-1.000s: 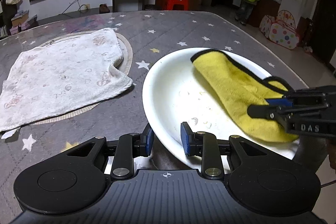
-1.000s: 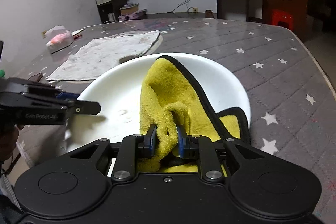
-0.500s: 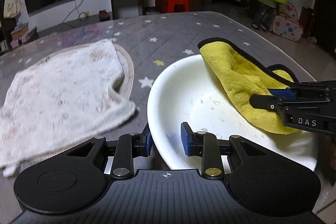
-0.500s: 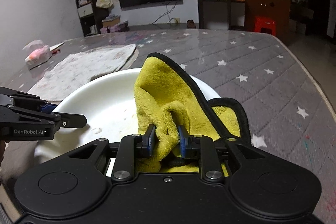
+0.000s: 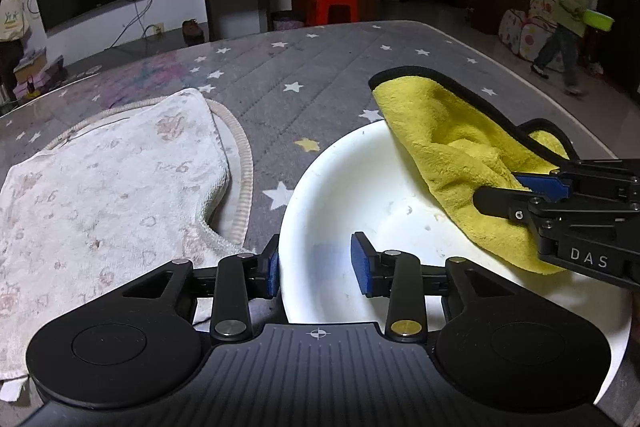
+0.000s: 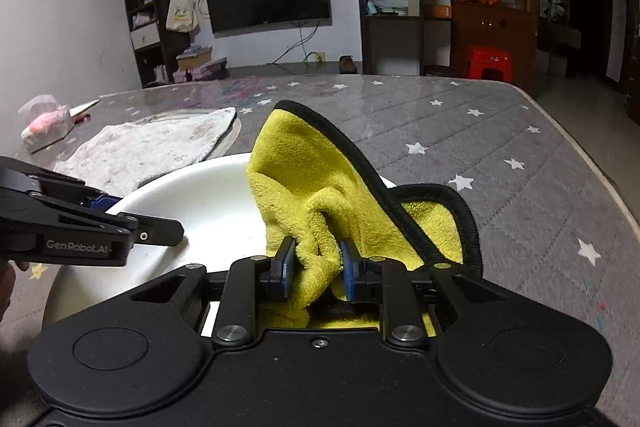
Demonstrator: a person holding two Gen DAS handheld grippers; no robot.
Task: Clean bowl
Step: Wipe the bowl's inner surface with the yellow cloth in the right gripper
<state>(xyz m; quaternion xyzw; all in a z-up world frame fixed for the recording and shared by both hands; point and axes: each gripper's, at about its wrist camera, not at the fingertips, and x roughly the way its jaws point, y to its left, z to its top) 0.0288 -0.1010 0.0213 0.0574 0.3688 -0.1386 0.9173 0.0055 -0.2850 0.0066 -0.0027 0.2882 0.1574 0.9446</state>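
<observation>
A white bowl (image 5: 360,187) is seen on the grey star-patterned table (image 5: 320,75), near its right edge, with a pale patterned towel (image 5: 104,187) lying on a round mat just beside it to the left. The bowl's near rim is straddled by the left gripper (image 5: 314,263): one blue pad sits against the outer wall and the other stands inside the basin, with a gap left on the inner side, so whether the rim is actually pinched or merely bracketed cannot be told. A bunched fold of the yellow cloth (image 6: 320,187) is clamped between the nearly closed jaws of the right gripper (image 6: 316,263), and the rest of the cloth is draped over the bowl's right side and rim, its black-edged corner standing up. The bowl is judged to be rigid, smooth and fairly light, likely to slide or tip on the glossy tabletop if pressed off-centre, and breakable if it is ceramic; it is best held at the thin rim, as here. The cloth is judged soft, limp and grippy, and is best taken by a gathered wad. A few small specks (image 5: 408,211) are visible on the inner floor of the bowl, so wiping appears unfinished.
</observation>
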